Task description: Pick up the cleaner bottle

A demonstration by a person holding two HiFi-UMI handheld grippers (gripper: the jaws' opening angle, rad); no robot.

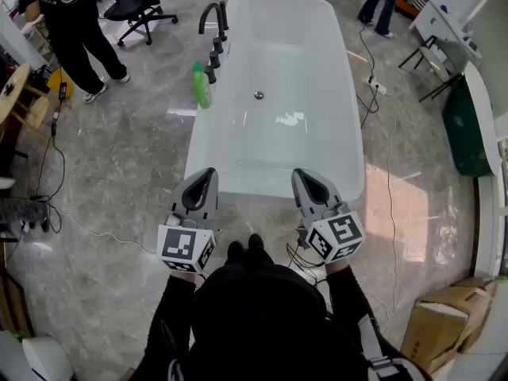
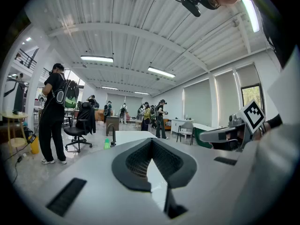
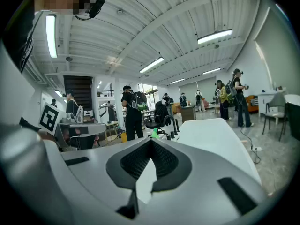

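Jaws are seen pressed together on the left gripper (image 1: 208,175) and the right gripper (image 1: 302,175), with nothing held. Both are held at the bathtub's (image 1: 349,141) near end. The green cleaner bottle (image 1: 202,86) is spotted upright, apparently on the left rim, beside the dark faucet (image 1: 213,16), well apart from both.

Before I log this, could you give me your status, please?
Left gripper, right gripper: jaws shut, empty. Cleaner bottle upright on tub rim by faucet. Path open.

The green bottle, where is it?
In the head view, the green cleaner bottle stands at the white bathtub's left edge, beside the dark faucet, well ahead of the left gripper.
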